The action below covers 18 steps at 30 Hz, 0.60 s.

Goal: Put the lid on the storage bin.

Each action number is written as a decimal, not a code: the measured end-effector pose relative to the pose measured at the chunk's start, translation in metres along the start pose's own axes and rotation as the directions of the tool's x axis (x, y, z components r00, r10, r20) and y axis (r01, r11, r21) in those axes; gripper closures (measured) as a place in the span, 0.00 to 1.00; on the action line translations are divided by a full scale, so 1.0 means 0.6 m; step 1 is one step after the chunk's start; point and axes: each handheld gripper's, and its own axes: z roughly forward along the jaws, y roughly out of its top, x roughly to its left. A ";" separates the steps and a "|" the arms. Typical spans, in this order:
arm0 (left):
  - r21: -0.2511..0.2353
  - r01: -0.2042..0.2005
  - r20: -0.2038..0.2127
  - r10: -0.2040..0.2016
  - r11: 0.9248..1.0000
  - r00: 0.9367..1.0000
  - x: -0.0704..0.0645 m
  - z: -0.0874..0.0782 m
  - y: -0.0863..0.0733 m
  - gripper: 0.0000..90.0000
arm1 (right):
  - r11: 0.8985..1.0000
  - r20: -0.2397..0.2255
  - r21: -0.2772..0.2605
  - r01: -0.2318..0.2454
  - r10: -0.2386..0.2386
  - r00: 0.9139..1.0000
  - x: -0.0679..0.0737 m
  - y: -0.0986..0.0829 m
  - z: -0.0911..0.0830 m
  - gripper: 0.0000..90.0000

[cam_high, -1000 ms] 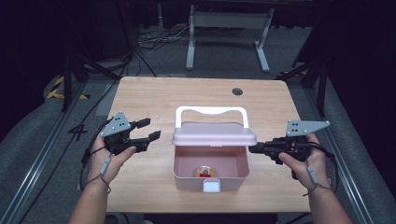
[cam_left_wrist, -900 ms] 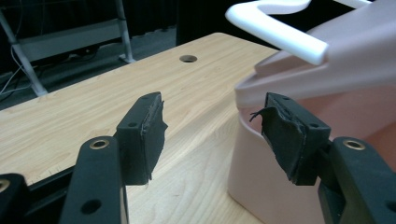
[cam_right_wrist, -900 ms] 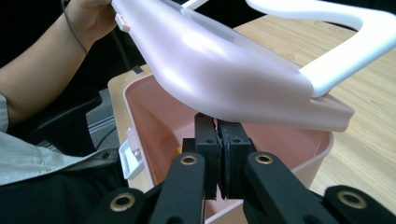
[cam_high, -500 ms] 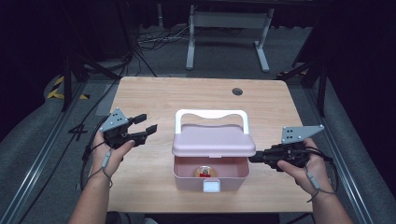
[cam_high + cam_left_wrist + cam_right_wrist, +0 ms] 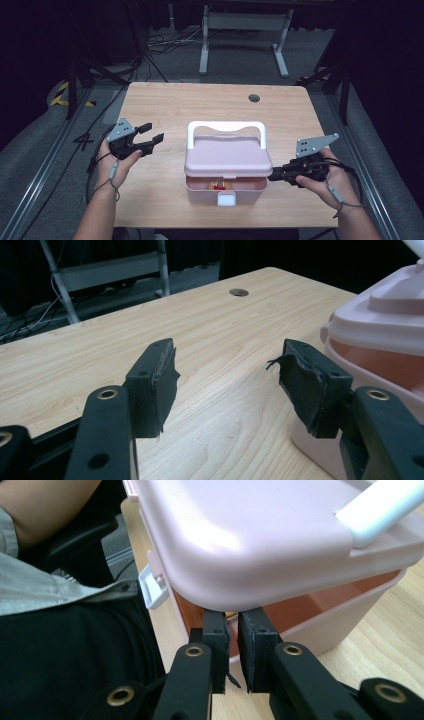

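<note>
Fingers (image 5: 257, 645) of right gripper (image 5: 274, 174) nearly together, tucked under raised lid (image 5: 227, 156) of pink box (image 5: 200, 192). Left gripper (image 5: 152, 133) fingers (image 5: 152, 385) spread wide apart, empty, above desk (image 5: 200, 105), box to their right.

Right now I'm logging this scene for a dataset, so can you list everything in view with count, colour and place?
Storage box: 1, pink, near-centre of table, white latch at front.
Lid: 1, pink with white handle, partly raised over the box.
Small item: 1, red and yellow, inside the box; too small to identify.
Table: 1, light wood, round hole near far edge.
Metal frame: 1, grey, on floor beyond table.
Left gripper: 1, black, left of box, jaws apart.
Right gripper: 1, black, tips under the lid's right edge.
</note>
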 end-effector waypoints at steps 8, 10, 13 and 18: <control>0.019 0.003 -0.008 -0.003 1.000 1.000 0.006 0.005 -0.008 0.44 | 0.997 -0.010 0.072 0.018 -0.017 1.000 0.003 -0.002 0.007 0.92; 0.019 0.006 -0.010 -0.006 1.000 1.000 0.007 0.005 -0.009 0.44 | 0.996 -0.014 0.086 0.015 -0.014 1.000 0.003 -0.002 0.008 0.92; 0.022 0.010 -0.011 -0.010 1.000 1.000 0.009 0.004 -0.010 0.44 | 0.993 -0.023 0.116 0.018 -0.016 1.000 0.003 -0.004 0.012 0.91; 0.019 0.014 -0.012 -0.013 1.000 1.000 0.009 0.004 -0.010 0.44 | 0.991 -0.029 0.133 0.019 -0.016 0.999 0.003 -0.005 0.015 0.91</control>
